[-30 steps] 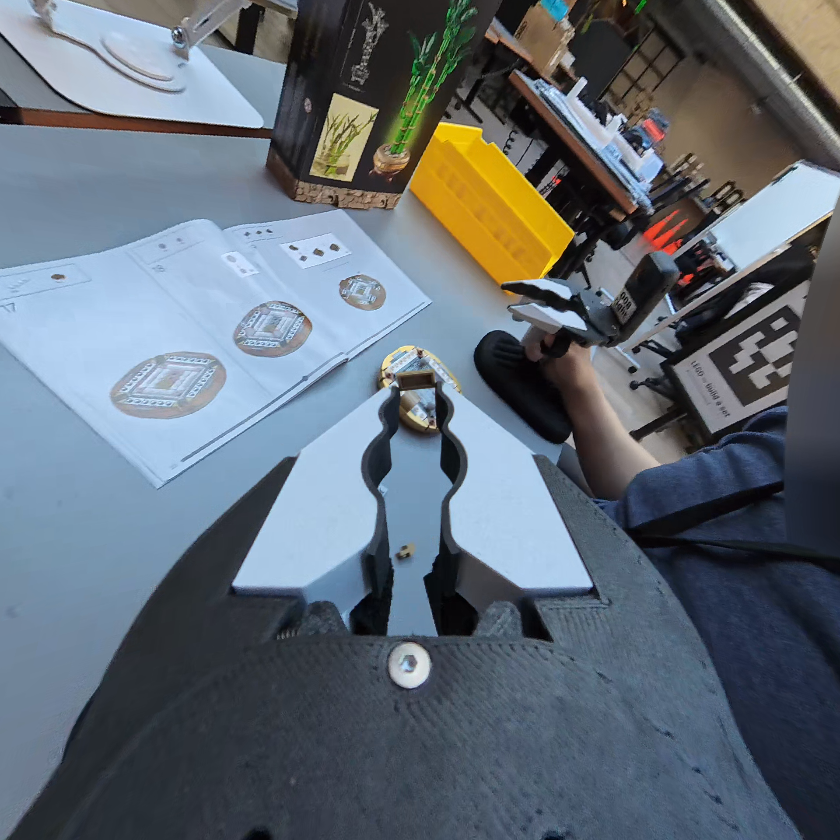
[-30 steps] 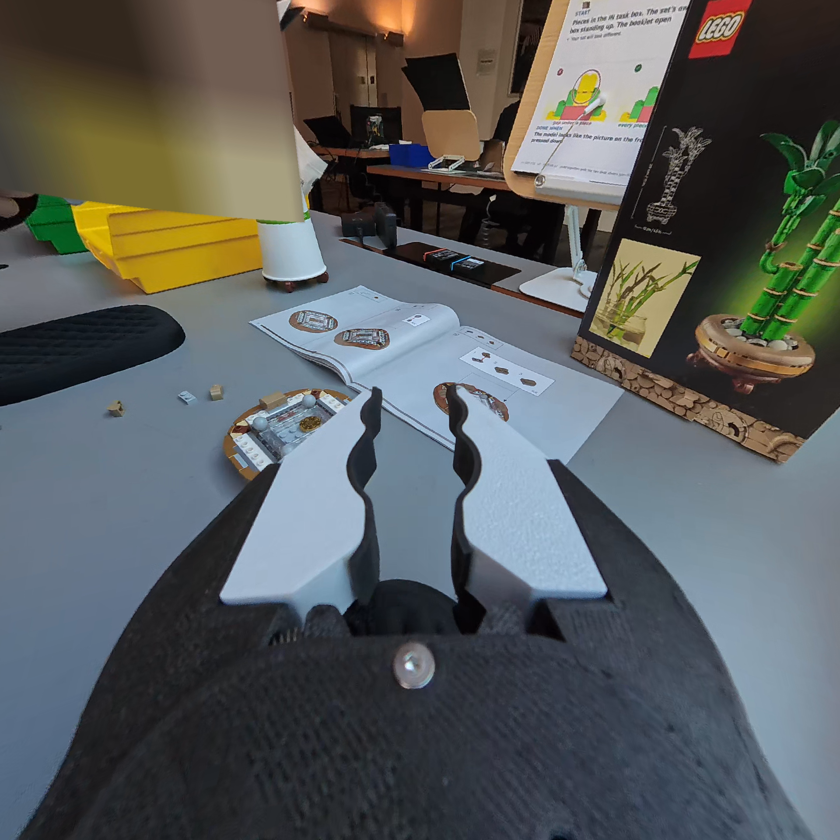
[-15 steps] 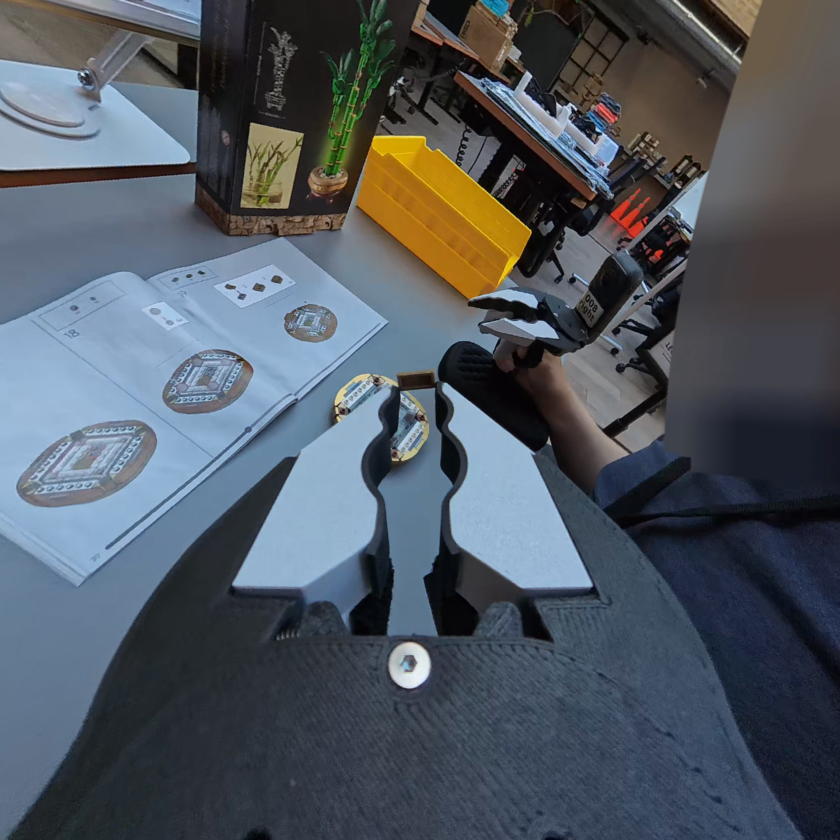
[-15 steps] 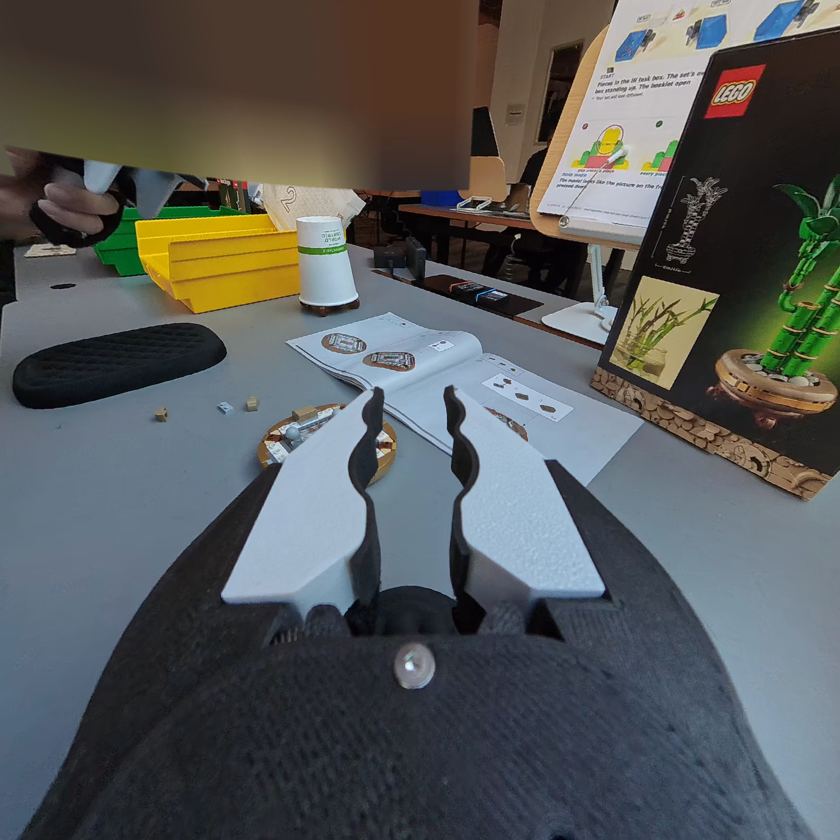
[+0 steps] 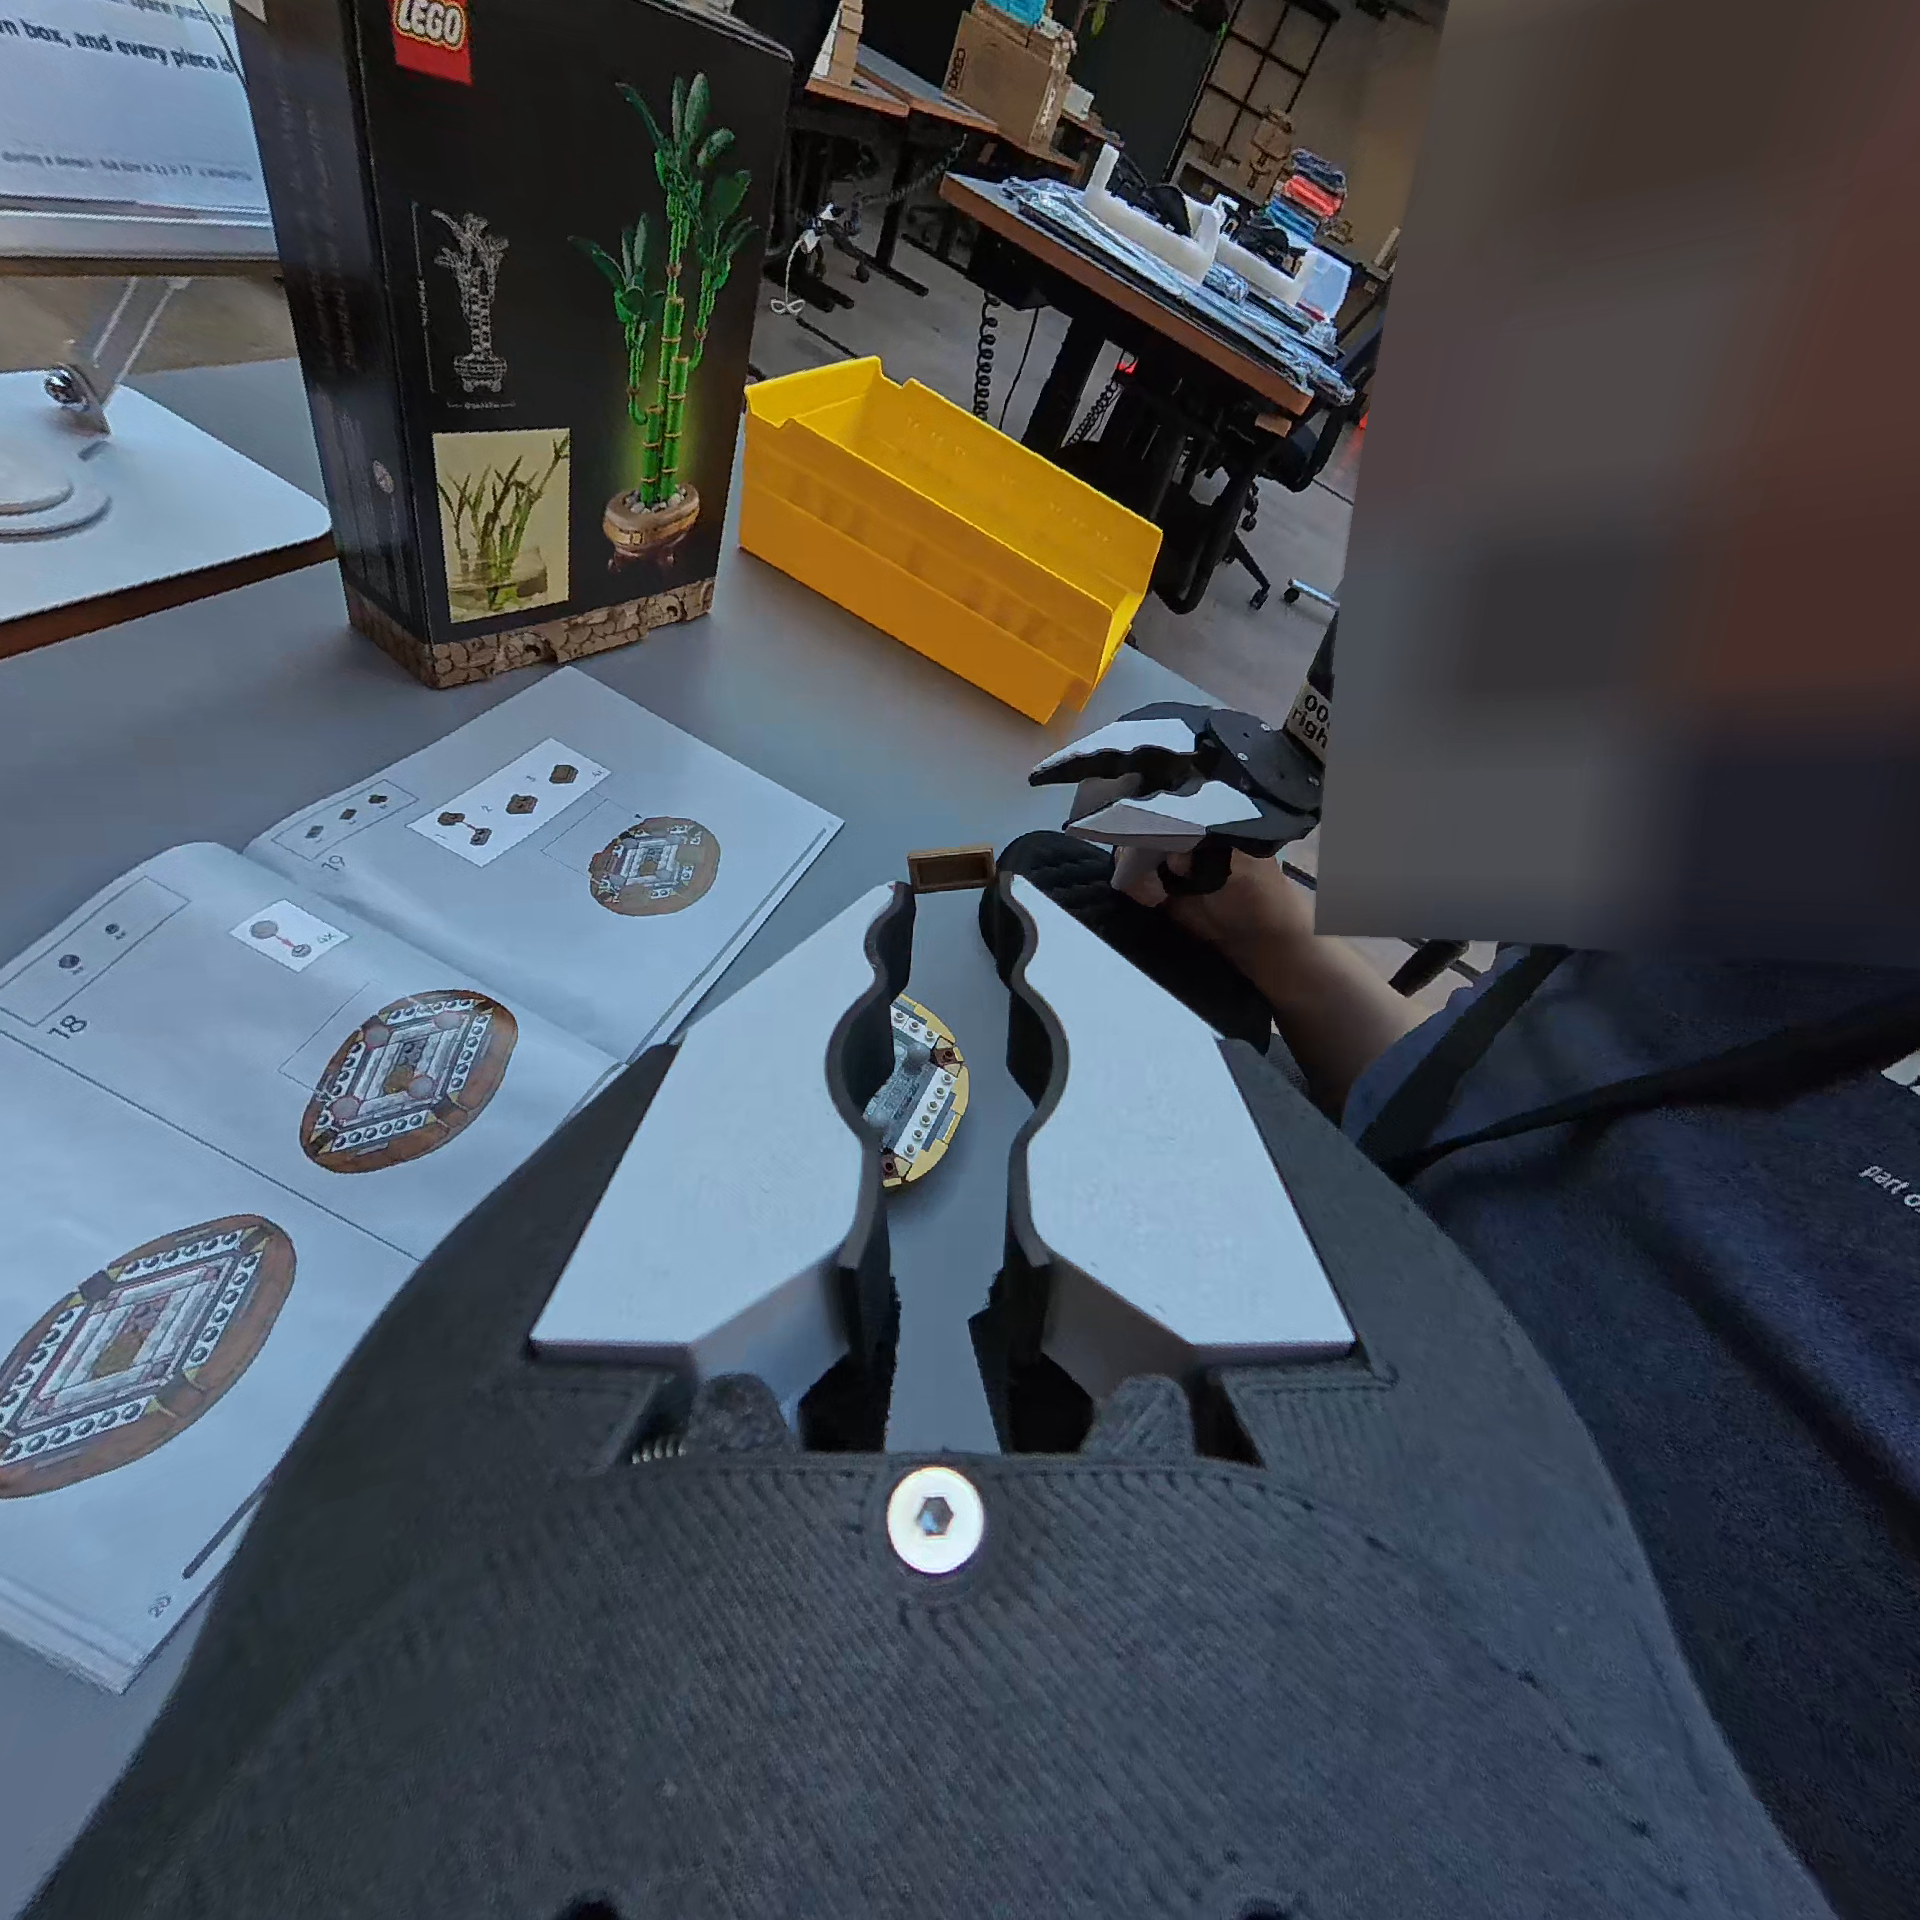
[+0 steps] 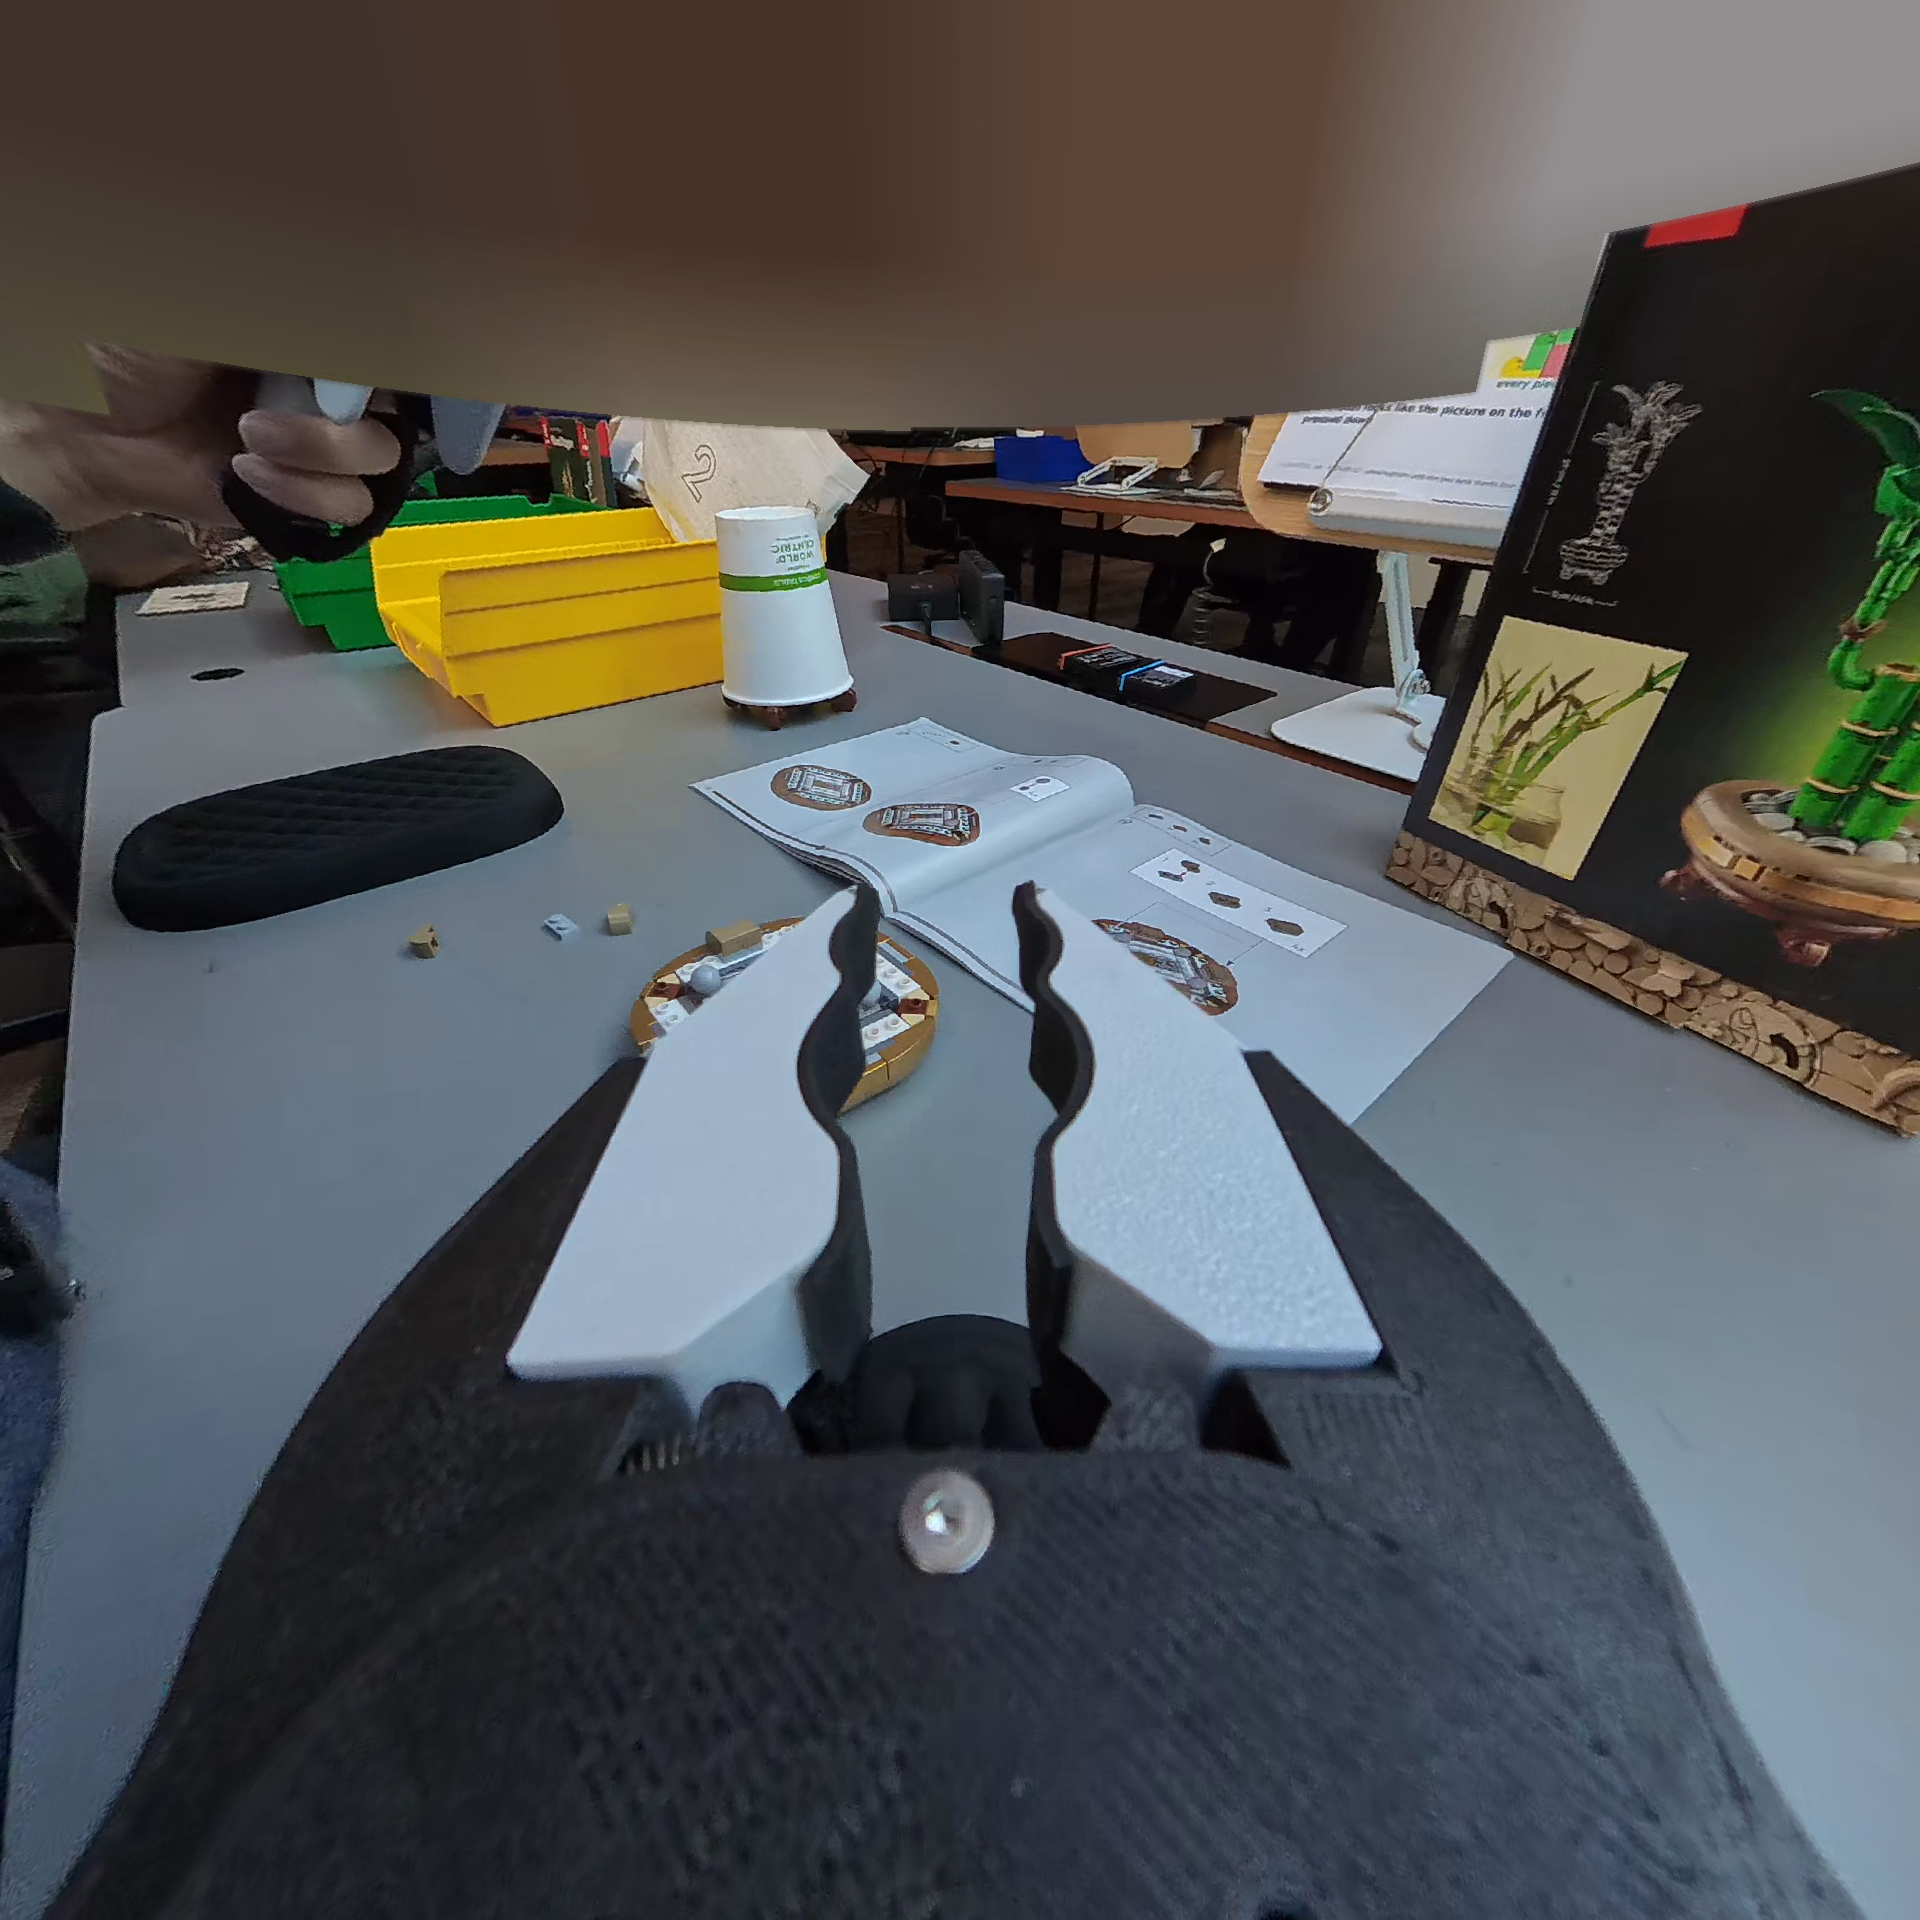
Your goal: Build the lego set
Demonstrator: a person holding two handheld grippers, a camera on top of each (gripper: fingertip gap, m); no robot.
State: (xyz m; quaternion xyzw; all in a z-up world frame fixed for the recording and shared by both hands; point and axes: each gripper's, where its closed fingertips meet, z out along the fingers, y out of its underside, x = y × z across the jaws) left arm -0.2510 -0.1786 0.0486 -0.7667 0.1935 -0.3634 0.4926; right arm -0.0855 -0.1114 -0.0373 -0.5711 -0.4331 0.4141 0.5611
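My left gripper [image 5: 951, 888] is shut on a small brown brick [image 5: 951, 868], pinched at the fingertips and held in the air. The round tan Lego base [image 5: 920, 1091] lies on the table below and shows between my left fingers. In the right wrist view the base [image 6: 727, 961] is partly hidden behind my right gripper's left finger. My right gripper [image 6: 940, 904] is open and empty, above the table just right of the base. It also shows in the left wrist view [image 5: 1107, 784], held up by a hand. The open instruction booklet [image 6: 997, 842] lies beyond the base.
Three small loose pieces [image 6: 559, 925] lie left of the base, near a black wrist rest [image 6: 332, 831]. Farther back are a yellow bin [image 6: 551, 613], a green bin [image 6: 332, 597] and an upturned paper cup [image 6: 779, 613]. The Lego box [image 6: 1714, 675] stands at the right.
My left gripper has risen and drawn back with the brown brick, so the base now shows lower between its fingers. My right gripper has lifted and drawn back; it stays open.
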